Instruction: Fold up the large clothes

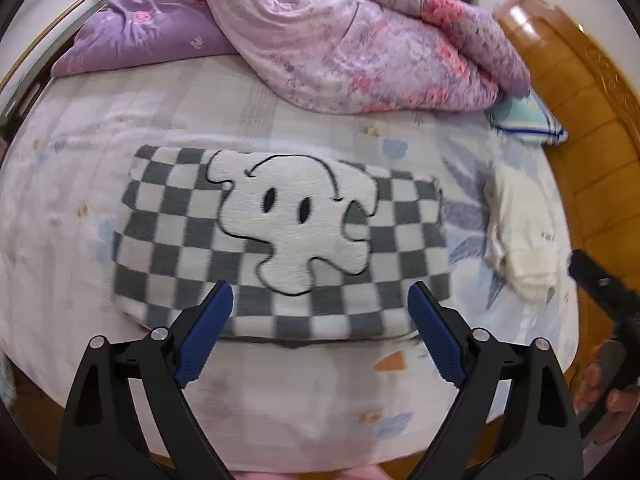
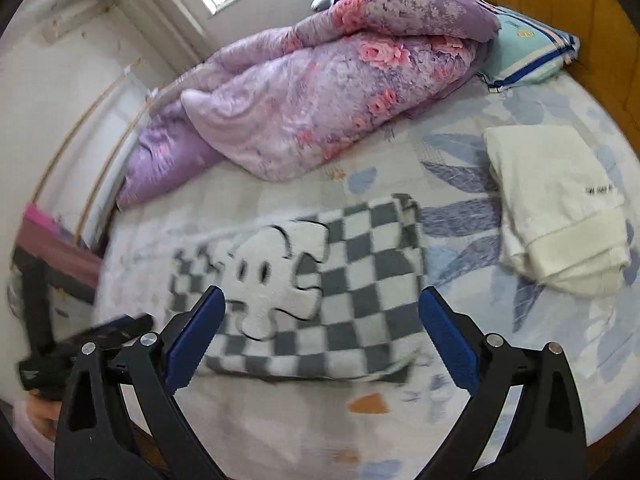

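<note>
Grey-and-white checked fleece, a cartoon-faced sweater (image 1: pixel 280 236), lies folded into a broad rectangle on the flowered bedsheet (image 1: pixel 312 392), midway between the heaped purple quilt (image 1: pixel 360 52) and the bed's near edge. The left gripper (image 1: pixel 320 300) hovers above its near hem, jaws spread wide and holding nothing; the right gripper (image 2: pixel 322 304) hangs likewise spread and empty over the same hem. The knit looks thick, soft and light, likely to sag and slump rather than crease sharply, so the two near corners seem the surest places to pinch. A folded cream garment (image 2: pixel 556 208) sits apart, to the right. Sleeves and collar are tucked out of sight, layers beneath cannot be counted, and blur smears the right view's checks.
</note>
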{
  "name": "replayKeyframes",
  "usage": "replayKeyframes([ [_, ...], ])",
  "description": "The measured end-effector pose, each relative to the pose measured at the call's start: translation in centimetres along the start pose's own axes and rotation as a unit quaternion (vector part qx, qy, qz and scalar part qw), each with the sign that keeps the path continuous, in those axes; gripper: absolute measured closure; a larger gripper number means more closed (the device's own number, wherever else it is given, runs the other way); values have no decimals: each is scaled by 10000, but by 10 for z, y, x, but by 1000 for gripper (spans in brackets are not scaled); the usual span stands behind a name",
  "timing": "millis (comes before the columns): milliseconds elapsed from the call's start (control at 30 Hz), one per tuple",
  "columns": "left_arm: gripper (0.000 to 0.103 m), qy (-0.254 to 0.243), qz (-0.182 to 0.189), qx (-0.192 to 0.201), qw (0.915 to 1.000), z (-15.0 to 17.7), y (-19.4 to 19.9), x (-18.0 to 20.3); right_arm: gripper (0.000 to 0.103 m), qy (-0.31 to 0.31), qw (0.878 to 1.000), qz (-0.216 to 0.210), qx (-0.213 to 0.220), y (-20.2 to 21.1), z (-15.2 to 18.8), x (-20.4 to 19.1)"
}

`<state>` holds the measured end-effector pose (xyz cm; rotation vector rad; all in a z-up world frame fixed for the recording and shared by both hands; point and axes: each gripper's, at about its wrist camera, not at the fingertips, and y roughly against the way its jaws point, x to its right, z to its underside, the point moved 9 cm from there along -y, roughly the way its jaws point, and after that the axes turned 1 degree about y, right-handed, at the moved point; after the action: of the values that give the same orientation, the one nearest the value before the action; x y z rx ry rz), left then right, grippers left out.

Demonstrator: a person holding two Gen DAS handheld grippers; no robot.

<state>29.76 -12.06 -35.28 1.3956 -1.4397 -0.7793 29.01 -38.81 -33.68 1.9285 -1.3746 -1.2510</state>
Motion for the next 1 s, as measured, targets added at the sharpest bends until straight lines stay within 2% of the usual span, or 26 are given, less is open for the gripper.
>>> replayKeyframes([
  [100, 11, 200, -314, 248, 9990, 6, -4, 13, 9, 67, 9999, -95, 7, -11, -6, 23],
  [233, 11, 184, -576, 683, 9958, 3, -8, 32, 9, -349, 9971, -625, -260, -43, -16, 64],
  [333, 11, 49, -590, 613, 9964, -6, -25, 45, 9, -553, 9936, -846, -511, -75, -22, 89],
  [400, 11, 89, -482, 510, 9975, -15, -39, 49, 9, -756, 9876, -1197, -677, -103, -30, 108],
  [533, 11, 231, -429, 415, 9980, -31, -64, 48, 9, -1021, 9800, -1317, -1086, -155, -40, 140],
  [633, 11, 209, -640, 389, 9970, -40, -80, 39, 9, -1368, 9678, -1620, -1356, -204, -50, 157],
  [700, 11, 275, -806, 311, 9959, -42, -92, 28, 9, -1529, 9617, -1752, -1449, -227, -56, 164],
  [833, 11, 543, -913, 129, 9943, -35, -108, 4, 9, -1819, 9465, -2117, -1620, -273, -64, 164],
  [900, 11, 579, -980, 31, 9935, -28, -115, -6, 8, -2043, 9260, -2626, -1781, -292, -64, 155],
  [933, 11, 572, -1012, 10, 9932, -25, -117, -11, 8, -2070, 9219, -2637, -1942, -304, -60, 152],
  [967, 11, 557, -1032, -11, 9931, -22, -119, -13, 6, -2006, 9221, -2613, -2030, -312, -55, 148],
  [1000, 11, 538, -1077, -61, 9927, -19, -121, -18, 6, -1865, 9259, -2649, -1943, -312, -56, 145],
])
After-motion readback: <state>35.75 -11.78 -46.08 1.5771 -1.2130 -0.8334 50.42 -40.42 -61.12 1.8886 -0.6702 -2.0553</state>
